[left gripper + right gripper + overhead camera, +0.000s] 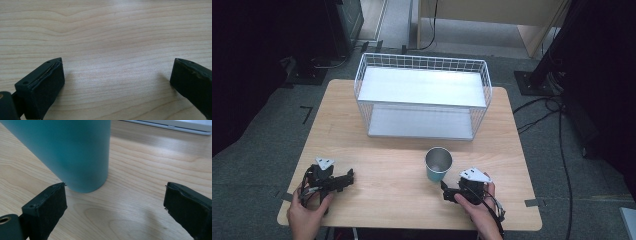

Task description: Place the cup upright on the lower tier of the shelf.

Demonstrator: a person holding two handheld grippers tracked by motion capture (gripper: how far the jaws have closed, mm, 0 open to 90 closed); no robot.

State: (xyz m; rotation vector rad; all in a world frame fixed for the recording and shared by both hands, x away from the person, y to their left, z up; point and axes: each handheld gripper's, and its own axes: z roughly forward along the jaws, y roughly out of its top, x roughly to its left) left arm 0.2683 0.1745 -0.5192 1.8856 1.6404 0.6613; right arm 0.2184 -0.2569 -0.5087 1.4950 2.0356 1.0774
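Observation:
A teal cup (438, 165) with a shiny metal inside stands upright on the wooden table (387, 155), in front of the white wire rack (422, 95). My right gripper (447, 192) rests on the table just to the near right of the cup, held by a hand. In the right gripper view the cup (67, 152) rises close ahead, nearer the left jaw, and the gripper (115, 205) is open with nothing between its jaws. My left gripper (347, 178) lies at the table's near left, open over bare wood (117, 75).
The wire rack has two white shelves and takes up the far half of the table. Cables (557, 130) run over the grey floor at the right. Dark equipment stands (312, 70) sit at the far left and far right.

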